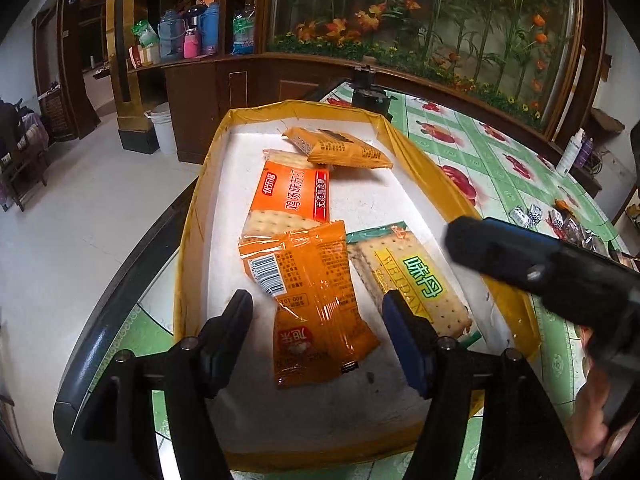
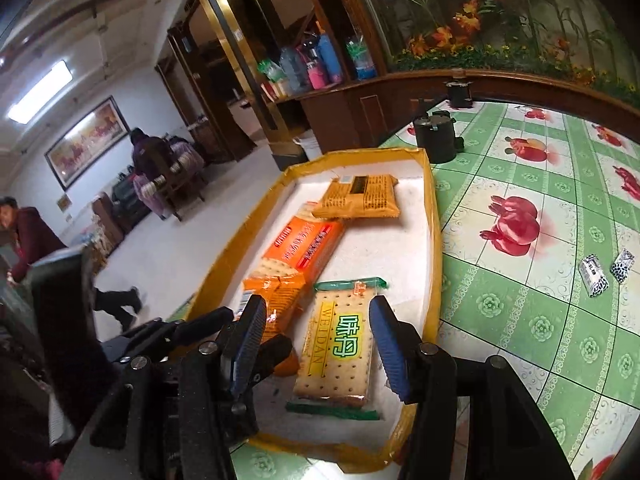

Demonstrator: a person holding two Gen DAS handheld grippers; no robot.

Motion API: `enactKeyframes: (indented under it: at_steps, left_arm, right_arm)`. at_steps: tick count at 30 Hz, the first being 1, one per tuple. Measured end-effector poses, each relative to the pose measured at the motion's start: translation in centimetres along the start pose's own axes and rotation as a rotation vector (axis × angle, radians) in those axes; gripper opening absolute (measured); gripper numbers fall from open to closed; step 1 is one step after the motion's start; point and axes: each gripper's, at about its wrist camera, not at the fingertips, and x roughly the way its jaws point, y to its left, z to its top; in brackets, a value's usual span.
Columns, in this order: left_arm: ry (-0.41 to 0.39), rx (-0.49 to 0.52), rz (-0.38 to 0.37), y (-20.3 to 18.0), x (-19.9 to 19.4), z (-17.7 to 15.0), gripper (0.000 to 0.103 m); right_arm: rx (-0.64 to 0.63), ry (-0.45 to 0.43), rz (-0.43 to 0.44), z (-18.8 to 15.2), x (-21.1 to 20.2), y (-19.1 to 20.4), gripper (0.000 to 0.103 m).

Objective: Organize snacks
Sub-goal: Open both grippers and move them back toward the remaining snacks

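Observation:
A white tray with a yellow rim (image 1: pixel 192 216) (image 2: pixel 434 216) holds several snack packs. My left gripper (image 1: pixel 316 312) is open over an orange pack with a barcode (image 1: pixel 308 300), which lies flat between the fingers, untouched by the pads. Beside it lies a green-and-yellow cracker pack (image 1: pixel 416 284) (image 2: pixel 340 356). My right gripper (image 2: pixel 318 320) is open above that pack, and its dark body (image 1: pixel 520 256) shows in the left wrist view. Farther back lie an orange cracker pack (image 1: pixel 292 196) (image 2: pixel 308 240) and a yellow-orange pack (image 1: pixel 340 148) (image 2: pixel 360 196).
The tray sits on a green fruit-print tablecloth (image 2: pixel 520 312) near the table's left edge. Small wrapped candies (image 2: pixel 596 280) (image 1: pixel 528 214) lie to the right. A black cylindrical object (image 2: pixel 436 136) stands behind the tray. Two people (image 2: pixel 28 232) are across the room.

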Motion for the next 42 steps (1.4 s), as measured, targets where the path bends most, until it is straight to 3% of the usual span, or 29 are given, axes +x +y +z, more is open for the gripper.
enactKeyframes:
  at_steps: [7,11,13,15,19,22,24,32,40,41,42]
  left_arm:
    - [-0.003,-0.003,0.002,0.0,0.0,0.0,0.067]
    - [-0.005,-0.003,0.006,0.0,-0.1,-0.1,0.067]
    - [-0.006,-0.004,0.007,0.0,-0.1,-0.2,0.067]
    - [-0.005,-0.003,0.007,0.0,-0.1,-0.2,0.067]
    - [-0.007,-0.004,0.004,0.1,-0.2,-0.2,0.067]
    - [-0.009,-0.004,0.002,0.0,-0.3,-0.2,0.067]
    - [-0.014,-0.005,-0.003,0.0,-0.4,-0.1,0.067]
    - [-0.032,-0.015,-0.029,0.3,-0.8,-0.1,0.067]
    - [-0.080,0.005,-0.051,0.1,-1.7,-0.3,0.067]
    - [-0.087,0.012,-0.060,0.0,-2.0,-0.4,0.067]
    - [-0.091,0.012,-0.066,0.0,-2.1,-0.4,0.067]
  right_arm:
    - [0.139,-0.120,0.006,0.5,-3.6,-4.0,0.058]
    - [0.256,-0.220,0.056,0.6,-6.3,-7.3,0.050]
    - [0.329,-0.219,0.123,0.7,-7.2,-9.3,0.043]
    - [0.370,-0.190,0.147,1.0,-7.7,-10.5,0.042]
    - [0.419,-0.159,0.071,1.2,-9.6,-13.0,0.043]
    - [0.491,-0.197,-0.043,1.3,-11.1,-15.8,0.066]
    - [0.574,-0.174,-0.122,1.5,-11.4,-18.1,0.067]
    - [0.651,0.023,-0.325,3.6,-7.2,-23.2,0.049]
    - [0.611,0.132,-0.510,4.6,-4.0,-24.3,0.042]
    - [0.593,0.144,-0.531,4.7,-3.6,-24.3,0.033]
    - [0.580,0.156,-0.536,4.8,-3.3,-24.2,0.031]
